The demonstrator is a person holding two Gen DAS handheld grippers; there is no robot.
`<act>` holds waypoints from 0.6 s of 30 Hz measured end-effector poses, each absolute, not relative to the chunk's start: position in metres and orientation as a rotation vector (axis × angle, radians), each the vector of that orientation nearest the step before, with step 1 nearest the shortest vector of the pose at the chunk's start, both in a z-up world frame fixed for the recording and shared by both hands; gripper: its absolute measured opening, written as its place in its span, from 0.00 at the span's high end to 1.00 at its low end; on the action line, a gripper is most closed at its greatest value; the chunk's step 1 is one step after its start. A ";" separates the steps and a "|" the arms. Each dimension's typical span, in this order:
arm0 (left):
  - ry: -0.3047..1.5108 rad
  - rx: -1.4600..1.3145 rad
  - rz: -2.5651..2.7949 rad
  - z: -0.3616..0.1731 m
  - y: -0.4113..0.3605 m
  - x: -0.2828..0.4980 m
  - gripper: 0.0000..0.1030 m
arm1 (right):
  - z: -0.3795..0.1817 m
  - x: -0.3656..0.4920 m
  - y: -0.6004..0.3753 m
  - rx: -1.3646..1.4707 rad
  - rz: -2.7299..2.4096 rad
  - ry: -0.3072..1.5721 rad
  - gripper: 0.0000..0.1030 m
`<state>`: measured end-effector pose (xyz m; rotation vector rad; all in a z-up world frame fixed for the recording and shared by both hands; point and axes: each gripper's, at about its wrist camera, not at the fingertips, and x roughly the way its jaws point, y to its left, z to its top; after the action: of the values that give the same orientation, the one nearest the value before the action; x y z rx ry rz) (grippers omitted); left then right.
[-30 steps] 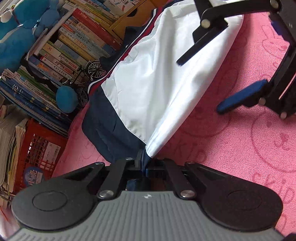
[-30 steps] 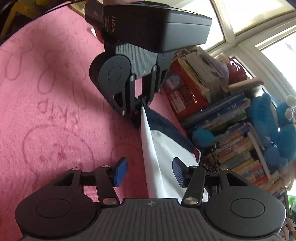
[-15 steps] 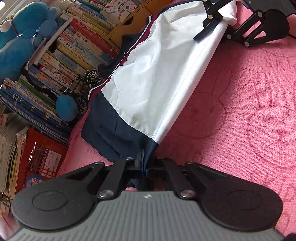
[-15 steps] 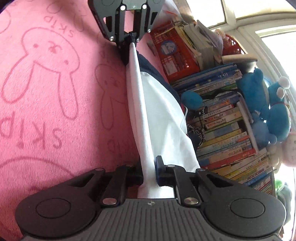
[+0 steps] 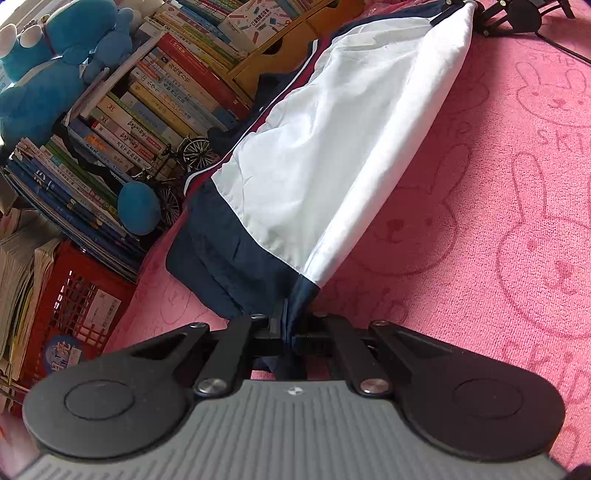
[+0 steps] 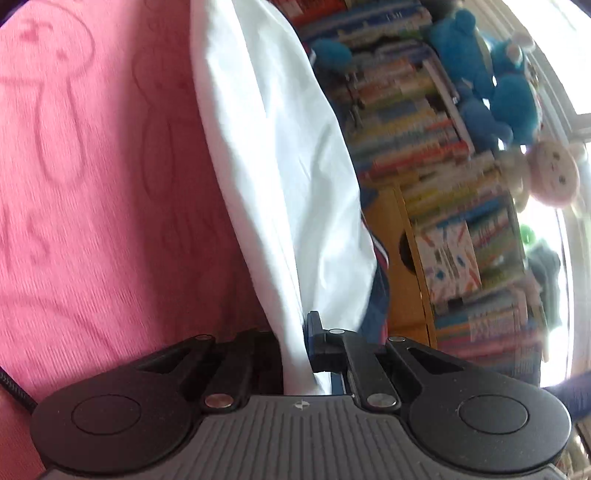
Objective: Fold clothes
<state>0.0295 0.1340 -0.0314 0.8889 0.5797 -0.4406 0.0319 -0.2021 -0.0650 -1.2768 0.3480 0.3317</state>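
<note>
A white garment point(image 5: 332, 147) with navy panels and a red-white stripe is stretched along one edge between my two grippers, over a pink rabbit-print blanket point(image 5: 498, 221). The left gripper point(image 5: 290, 332) is shut on its navy corner at the near end. Far off at the top right, the right gripper point(image 5: 476, 11) holds the white corner. In the right wrist view the white cloth point(image 6: 280, 147) runs down between the right gripper's point(image 6: 299, 347) pads, whose jaws are closing tight on it. The rest of the garment sags toward the books.
Stacked books point(image 5: 147, 110) line the blanket's far side, with a red crate point(image 5: 81, 306) of papers, blue plush toys point(image 5: 48, 74), a small model bicycle point(image 5: 192, 155) and a yellow wooden box point(image 5: 280, 44). A window lies behind them.
The right gripper closed on the white edge, then pulled far away from the left one, drawing the cloth taut. The left gripper kept its grip and place.
</note>
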 end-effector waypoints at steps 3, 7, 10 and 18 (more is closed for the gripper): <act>0.573 0.908 -0.430 -0.032 0.131 0.028 0.99 | -0.066 0.032 -0.220 -1.248 0.291 0.372 0.91; 0.560 1.005 -0.403 -0.036 0.123 0.022 0.98 | -0.069 0.029 -0.221 -1.261 0.263 0.355 0.94; 0.578 1.035 -0.395 -0.031 0.125 0.017 0.97 | -0.058 0.019 -0.223 -1.268 0.249 0.303 0.95; 0.601 1.041 -0.430 0.002 0.133 -0.029 0.97 | -0.018 -0.032 -0.237 -1.285 0.279 0.217 0.95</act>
<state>-0.0293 0.1326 0.0017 1.0411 0.6005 -0.4302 -0.0322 -0.2369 -0.0176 -1.2846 0.2172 0.2795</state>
